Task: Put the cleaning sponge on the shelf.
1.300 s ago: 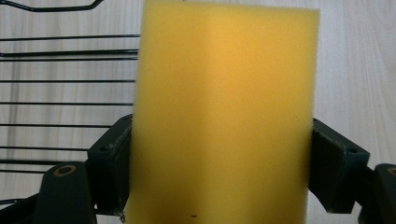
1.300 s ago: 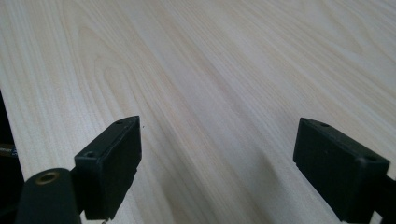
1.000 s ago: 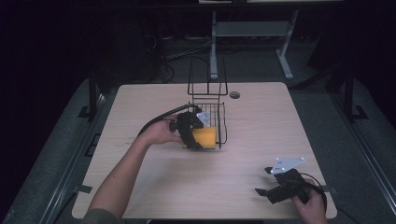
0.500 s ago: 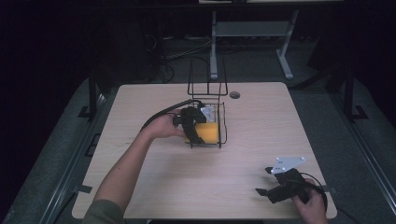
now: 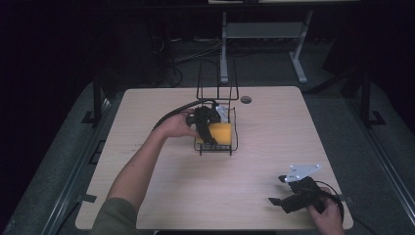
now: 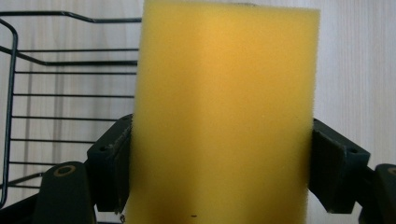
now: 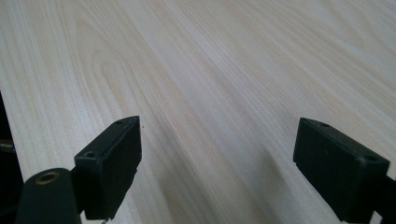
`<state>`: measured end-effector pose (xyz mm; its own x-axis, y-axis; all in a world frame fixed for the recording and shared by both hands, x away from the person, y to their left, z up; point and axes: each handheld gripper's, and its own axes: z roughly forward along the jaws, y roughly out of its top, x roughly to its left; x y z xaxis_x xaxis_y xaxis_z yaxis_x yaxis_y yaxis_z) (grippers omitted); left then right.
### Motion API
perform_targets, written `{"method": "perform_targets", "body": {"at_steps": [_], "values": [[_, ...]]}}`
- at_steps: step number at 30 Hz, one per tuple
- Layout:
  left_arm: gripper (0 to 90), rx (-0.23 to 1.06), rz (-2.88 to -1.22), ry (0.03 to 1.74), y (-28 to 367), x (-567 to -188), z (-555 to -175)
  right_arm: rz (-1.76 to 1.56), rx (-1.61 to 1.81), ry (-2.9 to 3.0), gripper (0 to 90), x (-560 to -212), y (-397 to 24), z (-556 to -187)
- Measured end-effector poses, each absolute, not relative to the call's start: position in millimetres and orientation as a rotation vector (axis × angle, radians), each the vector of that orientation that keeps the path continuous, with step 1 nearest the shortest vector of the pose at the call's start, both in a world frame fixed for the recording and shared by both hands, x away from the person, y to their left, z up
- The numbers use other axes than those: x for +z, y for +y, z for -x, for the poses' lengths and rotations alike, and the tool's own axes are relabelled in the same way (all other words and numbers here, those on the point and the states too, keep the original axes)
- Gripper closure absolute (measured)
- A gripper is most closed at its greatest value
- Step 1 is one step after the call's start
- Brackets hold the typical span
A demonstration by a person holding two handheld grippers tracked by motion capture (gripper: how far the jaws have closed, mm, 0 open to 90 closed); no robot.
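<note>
A yellow sponge sits pinched between the jaws of the left gripper at the black wire basket that stands near the middle of the pale wooden counter; in the high view the sponge lies inside the basket's low front section, though whether it rests on the wire floor or hangs just above it cannot be told. The left gripper view makes the grasp plain — the sponge fills the space between the two black pads, which press on its long sides low down, leaving most of the foam block standing free ahead of the jaws, with the basket's wire grid to one side and bare wood beyond. The hold on the flanks looks chosen so that the soft block can be lowered flat into the rack and let go without the jaws fouling the wires. The person's left hand reaches in from the near-left side, the gripper's cable looping back over the counter. The right gripper waits well apart at the near right corner — its jaws spread wide over bare wood and holding nothing, apparently parked there to keep out of the working arm's way. By the look of it the placing is nearly done, with only the release and a clean withdrawal past the basket's tall rear loops left.
</note>
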<state>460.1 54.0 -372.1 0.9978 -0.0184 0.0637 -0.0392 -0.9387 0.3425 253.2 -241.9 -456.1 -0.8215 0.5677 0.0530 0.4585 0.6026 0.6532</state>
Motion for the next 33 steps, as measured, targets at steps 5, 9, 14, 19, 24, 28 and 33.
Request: {"method": "perform_targets", "body": {"at_steps": [5, 9, 14, 19, 24, 28, 33], "values": [[21.1, 0.08, -2.778, -0.044, 49, -375, -465, -0.863, 1.017, 2.669, 14.9, -457, -242, -253], [21.1, 0.09, -2.779, -0.029, 49, -381, -469, -0.861, 1.016, 2.673, 15.0, -457, -242, -253], [21.1, 0.088, -2.785, -0.015, 50, -387, -475, -0.855, 1.013, 2.675, 14.9, -457, -242, -253], [21.0, 0.076, -2.787, -0.001, 48, -391, -478, -0.853, 1.01, 2.676, 14.9, -457, -242, -253], [20.9, 0.057, -2.79, 0.014, 47, -397, -482, -0.857, 1.013, 2.672, 15.0, -457, -243, -253], [20.9, 0.045, -2.794, 0.022, 47, -399, -484, -0.856, 1.008, 2.674, 15.0, -457, -244, -254], [20.6, 0.049, -2.798, 0.03, 48, -402, -485, -0.855, 1.005, 2.679, 15.0, -457, -244, -254]]}}
